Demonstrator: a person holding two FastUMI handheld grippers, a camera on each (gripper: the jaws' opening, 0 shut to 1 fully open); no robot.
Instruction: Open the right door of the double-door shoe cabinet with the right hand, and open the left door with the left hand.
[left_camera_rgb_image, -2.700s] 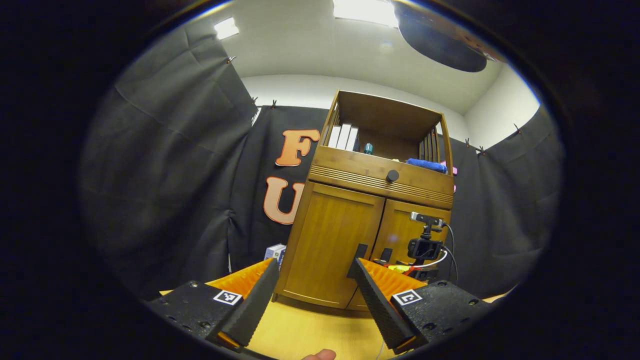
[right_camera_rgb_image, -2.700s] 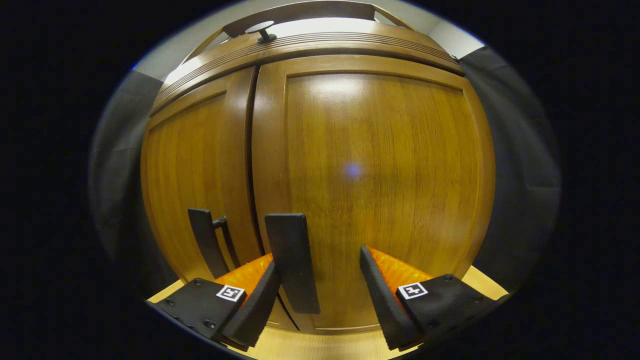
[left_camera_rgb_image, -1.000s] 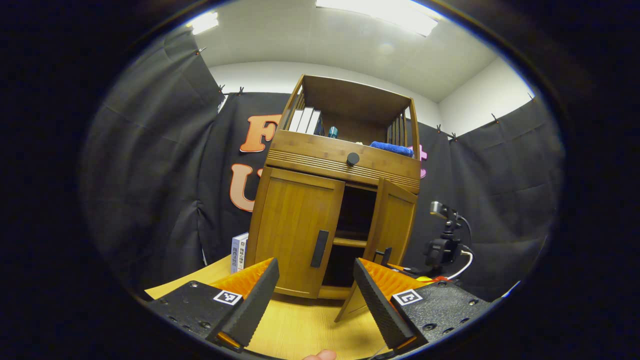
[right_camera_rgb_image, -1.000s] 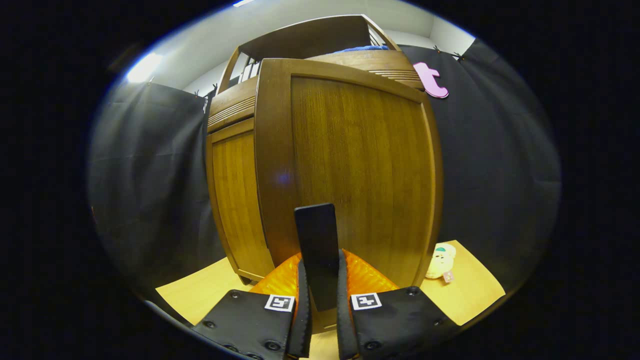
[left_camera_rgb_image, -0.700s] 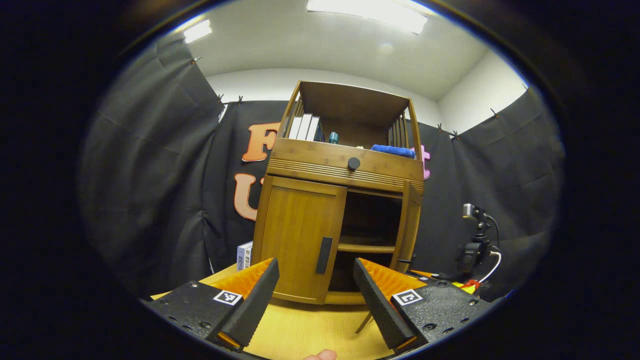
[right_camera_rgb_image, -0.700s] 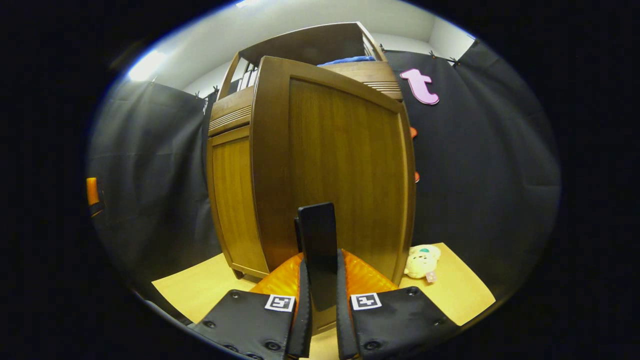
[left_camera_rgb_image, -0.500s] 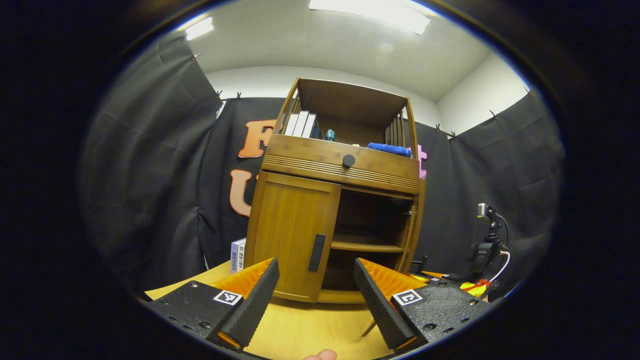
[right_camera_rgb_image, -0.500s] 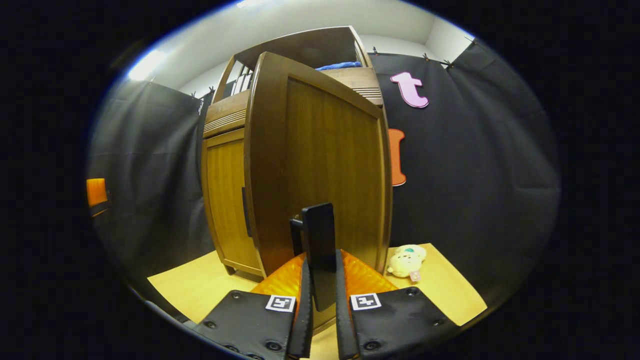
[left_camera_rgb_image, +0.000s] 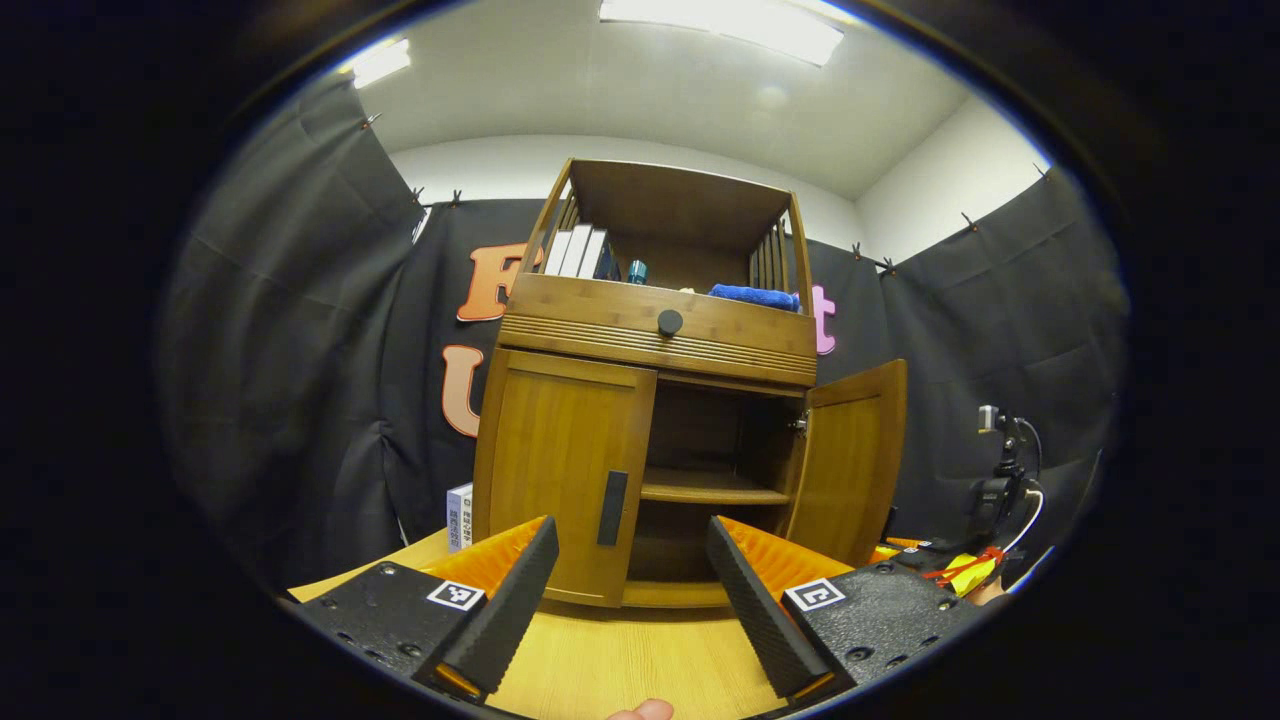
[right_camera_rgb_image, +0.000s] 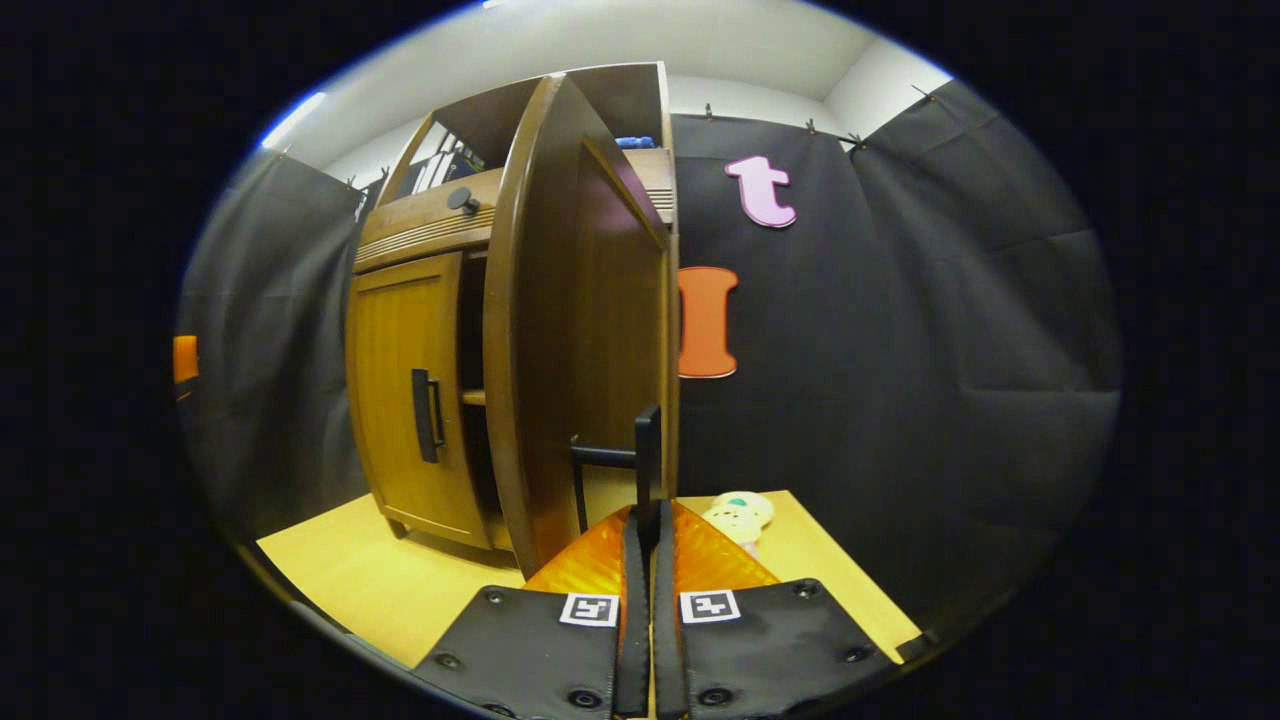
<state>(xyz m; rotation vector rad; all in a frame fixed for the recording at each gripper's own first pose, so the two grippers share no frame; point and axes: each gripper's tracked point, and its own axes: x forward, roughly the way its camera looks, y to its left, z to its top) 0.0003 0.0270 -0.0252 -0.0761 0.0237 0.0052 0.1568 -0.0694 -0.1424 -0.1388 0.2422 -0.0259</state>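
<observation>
Your left gripper (left_camera_rgb_image: 625, 590) hangs with fingers spread, just short of the closed left door (left_camera_rgb_image: 560, 475); line them up around its handle (left_camera_rgb_image: 612, 508) before pinching. Your right gripper (right_camera_rgb_image: 645, 600) clamps the right door's handle (right_camera_rgb_image: 645, 470). Half a second ago the right door (right_camera_rgb_image: 575, 330) faced you squarely; now it swings wide, edge-on.

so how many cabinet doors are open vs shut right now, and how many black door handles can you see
open wooden cabinet doors: 1, the right door
shut wooden cabinet doors: 1, the left door
black bar door handles: 2, the left one free, the right one clamped in the right gripper
total: 2 doors, 2 handles
</observation>
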